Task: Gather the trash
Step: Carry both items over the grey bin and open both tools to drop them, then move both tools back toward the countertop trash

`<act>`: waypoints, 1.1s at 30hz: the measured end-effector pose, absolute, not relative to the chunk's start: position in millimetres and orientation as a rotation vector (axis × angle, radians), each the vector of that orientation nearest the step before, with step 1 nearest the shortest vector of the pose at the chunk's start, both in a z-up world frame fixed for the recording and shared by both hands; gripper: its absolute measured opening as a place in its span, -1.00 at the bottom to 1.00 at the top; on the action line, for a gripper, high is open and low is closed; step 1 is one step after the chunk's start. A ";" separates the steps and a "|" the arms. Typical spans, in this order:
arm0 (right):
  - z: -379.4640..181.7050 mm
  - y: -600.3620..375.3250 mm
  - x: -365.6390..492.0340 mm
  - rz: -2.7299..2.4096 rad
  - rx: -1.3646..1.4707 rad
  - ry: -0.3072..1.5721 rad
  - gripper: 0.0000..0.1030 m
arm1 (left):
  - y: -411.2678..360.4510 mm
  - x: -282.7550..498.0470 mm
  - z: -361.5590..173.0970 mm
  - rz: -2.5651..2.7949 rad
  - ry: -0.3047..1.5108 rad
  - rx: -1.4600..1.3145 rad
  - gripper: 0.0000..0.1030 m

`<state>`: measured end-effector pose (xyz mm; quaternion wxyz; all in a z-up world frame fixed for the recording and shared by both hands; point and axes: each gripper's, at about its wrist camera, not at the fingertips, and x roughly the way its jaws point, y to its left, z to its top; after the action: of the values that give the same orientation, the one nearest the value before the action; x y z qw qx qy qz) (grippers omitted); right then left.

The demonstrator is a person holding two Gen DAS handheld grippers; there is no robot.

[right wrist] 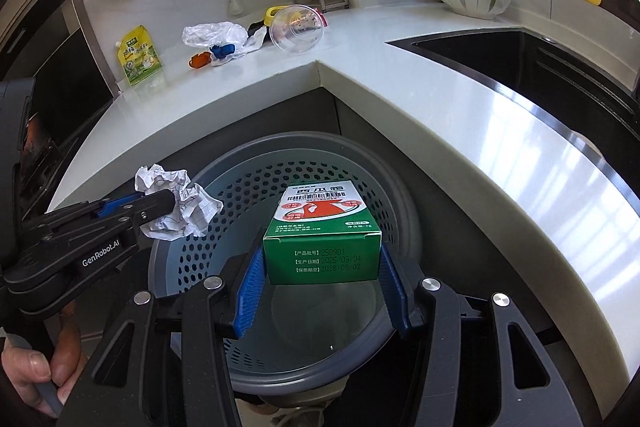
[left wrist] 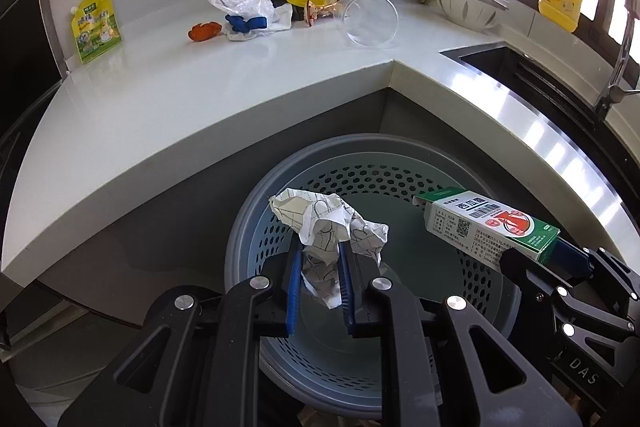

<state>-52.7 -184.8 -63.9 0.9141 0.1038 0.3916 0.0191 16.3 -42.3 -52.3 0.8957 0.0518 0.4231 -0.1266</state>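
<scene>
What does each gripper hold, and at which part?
Left gripper pinches the crumpled paper at its lower part; right gripper clamps the green box by its sides.

Both grippers hover over the bin: the left gripper pinches a crumpled paper, the right gripper (jaws wider apart) clamps a green box.

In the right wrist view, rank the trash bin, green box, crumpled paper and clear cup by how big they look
1. trash bin
2. green box
3. crumpled paper, nearness inflates it
4. clear cup, farther away, so unsure
</scene>
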 end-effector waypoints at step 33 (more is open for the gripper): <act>-77.5 -184.4 -48.3 0.062 0.215 0.854 0.14 | -27.6 21.7 -71.6 -0.222 0.931 0.089 0.12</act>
<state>-48.3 -184.4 -77.5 0.9041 0.1041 0.4134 0.0298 21.7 -27.6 -71.5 0.8867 0.0426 0.4477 -0.1068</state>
